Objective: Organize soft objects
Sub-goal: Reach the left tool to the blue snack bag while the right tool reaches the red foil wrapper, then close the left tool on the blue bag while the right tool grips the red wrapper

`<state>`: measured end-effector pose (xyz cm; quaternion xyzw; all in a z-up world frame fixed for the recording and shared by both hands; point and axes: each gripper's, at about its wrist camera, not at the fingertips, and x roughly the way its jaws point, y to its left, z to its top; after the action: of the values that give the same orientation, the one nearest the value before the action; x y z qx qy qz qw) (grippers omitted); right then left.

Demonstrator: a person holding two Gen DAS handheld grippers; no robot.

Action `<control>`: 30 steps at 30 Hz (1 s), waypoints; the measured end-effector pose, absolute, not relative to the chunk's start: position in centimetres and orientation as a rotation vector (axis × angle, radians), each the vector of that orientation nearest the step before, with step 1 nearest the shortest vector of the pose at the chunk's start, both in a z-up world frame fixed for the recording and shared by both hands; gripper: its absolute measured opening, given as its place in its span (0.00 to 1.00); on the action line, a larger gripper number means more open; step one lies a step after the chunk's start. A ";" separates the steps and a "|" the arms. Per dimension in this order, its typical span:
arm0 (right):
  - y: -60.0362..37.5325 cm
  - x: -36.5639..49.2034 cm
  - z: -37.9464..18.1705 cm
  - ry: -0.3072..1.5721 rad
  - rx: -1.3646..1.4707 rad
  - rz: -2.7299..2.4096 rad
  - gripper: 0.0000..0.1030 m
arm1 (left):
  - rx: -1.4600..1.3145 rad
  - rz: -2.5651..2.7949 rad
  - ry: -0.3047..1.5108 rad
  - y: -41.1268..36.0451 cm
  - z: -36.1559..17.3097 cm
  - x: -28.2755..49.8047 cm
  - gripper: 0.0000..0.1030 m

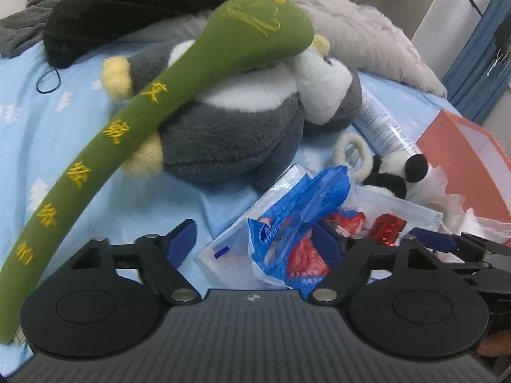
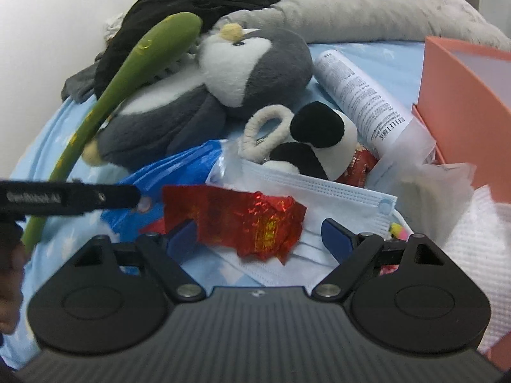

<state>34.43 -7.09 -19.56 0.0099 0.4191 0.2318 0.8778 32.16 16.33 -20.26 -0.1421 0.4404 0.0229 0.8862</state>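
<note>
A grey and white penguin plush (image 1: 230, 127) (image 2: 179, 102) lies on the light blue bedsheet (image 1: 48, 127). A long green plush stick (image 1: 153, 102) (image 2: 127, 73) with yellow stitching leans across it. A small black and white panda plush (image 1: 396, 172) (image 2: 313, 140) with a cream loop rests to the right. My left gripper (image 1: 255, 242) is open above a blue plastic bag (image 1: 306, 198); its pads do not press on it. My right gripper (image 2: 258, 236) is open over a red foil wrapper (image 2: 242, 220) that lies on a face mask (image 2: 335, 198).
A white printed tube (image 2: 361, 95) and an orange box (image 2: 463, 95) with white tissue paper (image 2: 472, 223) stand at the right. A black garment (image 1: 127, 3) and a grey fluffy blanket (image 2: 367, 9) are piled at the back. The left gripper's arm (image 2: 64, 198) crosses the right wrist view.
</note>
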 end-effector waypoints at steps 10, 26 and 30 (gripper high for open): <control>-7.1 35.8 -21.2 0.947 0.075 0.448 0.44 | -0.304 0.011 0.948 15.6 -21.9 33.8 0.27; -8.3 32.4 -17.4 0.917 0.066 0.464 0.38 | -0.326 0.046 0.904 13.8 -19.1 28.3 0.13; -8.8 30.8 -16.4 0.913 0.070 0.458 0.38 | -0.351 0.070 0.898 13.7 -18.4 25.6 0.12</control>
<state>30.79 -8.76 -16.42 0.0333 0.4366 0.2194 0.8719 25.62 13.71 -18.40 -0.1686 0.4316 0.0339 0.8855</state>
